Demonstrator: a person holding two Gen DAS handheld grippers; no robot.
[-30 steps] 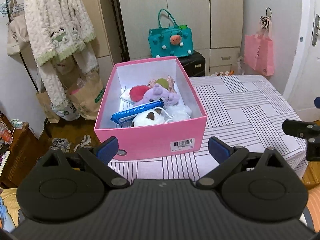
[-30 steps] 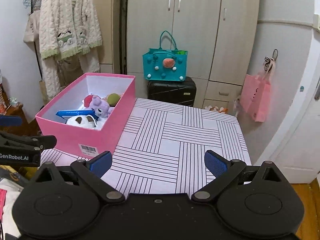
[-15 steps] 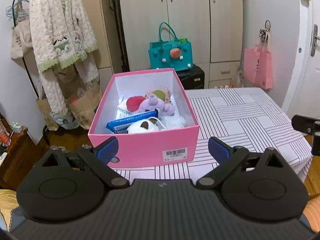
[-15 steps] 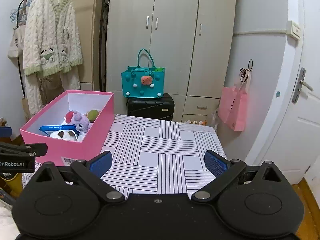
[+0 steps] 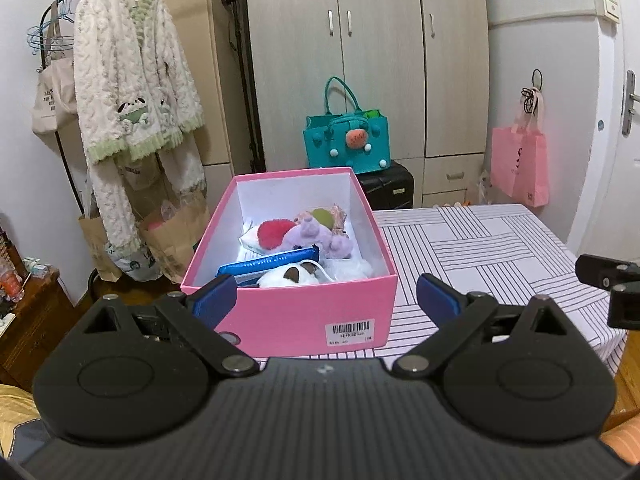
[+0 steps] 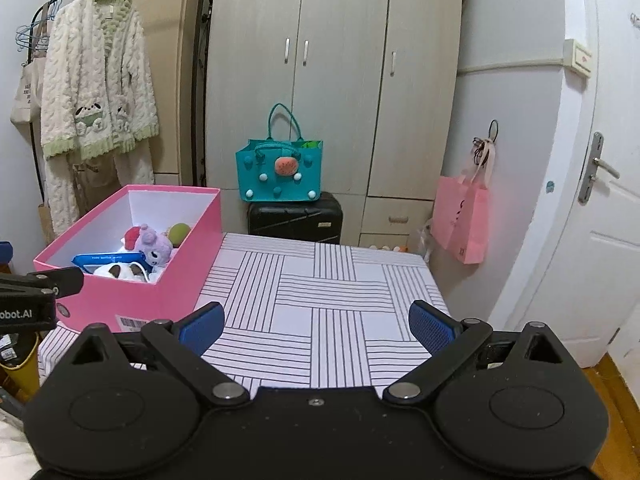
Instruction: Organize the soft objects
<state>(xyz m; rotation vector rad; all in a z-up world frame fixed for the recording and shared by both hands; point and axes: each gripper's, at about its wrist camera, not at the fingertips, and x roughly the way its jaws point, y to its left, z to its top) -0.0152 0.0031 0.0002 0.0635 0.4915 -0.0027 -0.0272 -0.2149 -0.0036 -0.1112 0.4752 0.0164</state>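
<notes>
While both grippers hang back from the table (image 6: pixel 320 280), the left gripper (image 5: pixel 326 294) faces the near end of a pink box (image 5: pixel 304 312) with its jaws spread wide and nothing between them. The right gripper (image 6: pixel 316 326) is held over the striped tablecloth, jaws likewise spread and empty, well apart from the box.

The box sits at the left end of the table, open at the top, a barcode label (image 5: pixel 350 330) on its near wall. Inside lie the soft things: a purple plush toy (image 5: pixel 316 236), a red fluffy ball (image 5: pixel 274 232), a green ball (image 5: pixel 324 216) toward the back, and a white plush with brown patches (image 5: pixel 290 274) at the front. A blue packet (image 5: pixel 268 262) lies slantwise across the pile, touching the white plush (its small print is too fine to read). From the right wrist view the same box (image 6: pixel 172 280) shows its long side, with the purple toy (image 6: pixel 154 246) leaning against the inner wall.

Beyond the table stand a wardrobe (image 6: pixel 332 80), a black suitcase (image 6: pixel 296 218) and a teal bag (image 6: pixel 280 172) resting on top of it. A pink bag (image 6: pixel 464 216) hangs on the wall beside the door (image 6: pixel 600 220), and a fluffy white robe (image 5: pixel 132 88) hangs on a rack at the left.
</notes>
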